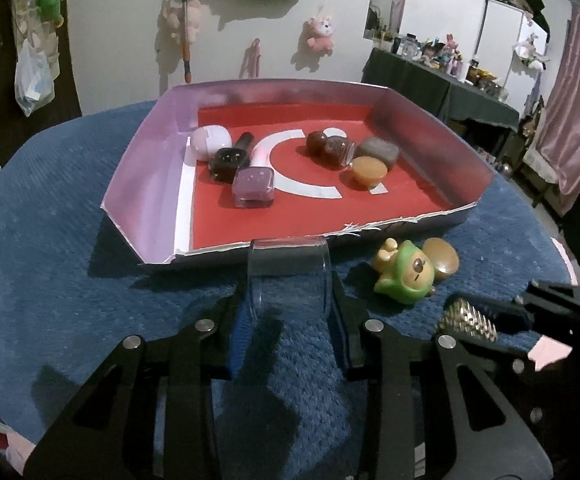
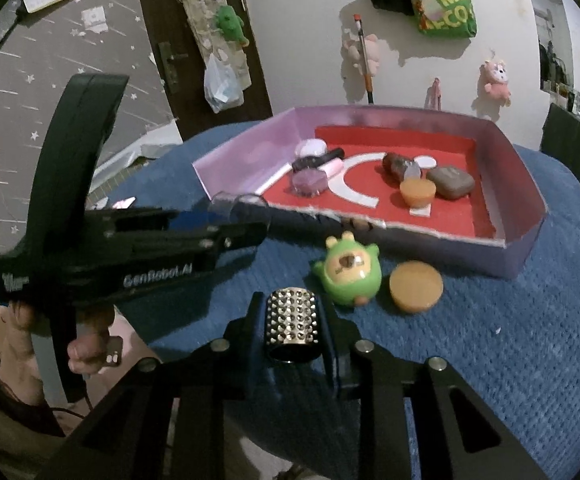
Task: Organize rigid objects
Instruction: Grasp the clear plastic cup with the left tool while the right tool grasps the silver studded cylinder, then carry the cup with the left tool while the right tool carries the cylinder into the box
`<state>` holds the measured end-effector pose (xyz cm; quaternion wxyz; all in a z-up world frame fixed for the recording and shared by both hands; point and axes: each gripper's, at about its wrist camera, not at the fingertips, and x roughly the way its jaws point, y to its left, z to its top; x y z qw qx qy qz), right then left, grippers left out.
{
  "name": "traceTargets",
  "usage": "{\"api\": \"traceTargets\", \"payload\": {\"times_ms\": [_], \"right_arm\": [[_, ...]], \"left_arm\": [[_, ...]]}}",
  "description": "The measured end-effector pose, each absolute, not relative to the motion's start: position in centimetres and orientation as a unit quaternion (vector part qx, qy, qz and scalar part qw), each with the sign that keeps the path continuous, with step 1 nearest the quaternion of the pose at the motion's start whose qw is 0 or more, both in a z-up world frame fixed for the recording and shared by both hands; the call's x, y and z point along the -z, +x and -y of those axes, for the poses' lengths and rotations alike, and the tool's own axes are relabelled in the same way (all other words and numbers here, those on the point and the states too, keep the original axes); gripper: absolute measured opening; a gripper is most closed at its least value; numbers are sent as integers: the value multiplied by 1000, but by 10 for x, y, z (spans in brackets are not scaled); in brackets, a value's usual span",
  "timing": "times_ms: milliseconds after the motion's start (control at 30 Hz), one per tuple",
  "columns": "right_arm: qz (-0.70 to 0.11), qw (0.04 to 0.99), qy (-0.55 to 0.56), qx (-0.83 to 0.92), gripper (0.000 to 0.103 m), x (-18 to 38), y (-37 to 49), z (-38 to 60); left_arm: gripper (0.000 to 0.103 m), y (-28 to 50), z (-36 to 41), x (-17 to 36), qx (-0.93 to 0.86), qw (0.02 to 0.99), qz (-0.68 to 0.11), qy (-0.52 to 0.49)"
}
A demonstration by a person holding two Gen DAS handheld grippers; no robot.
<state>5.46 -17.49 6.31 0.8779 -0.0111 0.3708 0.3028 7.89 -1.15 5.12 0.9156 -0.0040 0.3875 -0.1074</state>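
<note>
Gripping a clear plastic cylinder (image 1: 290, 276), the left tongs (image 1: 290, 312) sat just in front of the cardboard tray (image 1: 142, 184), while the right tongs (image 2: 295, 332) clamped a studded metal cylinder (image 2: 291, 322) (green bear toy (image 2: 347, 276) lay beside it on the blue counter (image 2: 489, 340)).

Black gripper (image 2: 246, 224), white "GenRobot.AI" lettering

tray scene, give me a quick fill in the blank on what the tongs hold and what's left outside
The left tongs grip a clear ____.
The right tongs grip a studded ____ cylinder.
The green bear toy lies ____ the tray.
Beside the toy sits an ____ round lid.

Missing: cup; silver; outside; orange
</note>
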Motion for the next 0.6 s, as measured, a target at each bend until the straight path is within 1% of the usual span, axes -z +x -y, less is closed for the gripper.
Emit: {"api": "traceTargets", "payload": {"times_ms": [600], "right_arm": [[-338,886,-11,-317,27,-97,83,168]], "left_arm": [[32,82,8,-78,114,928,-356,-11]]}}
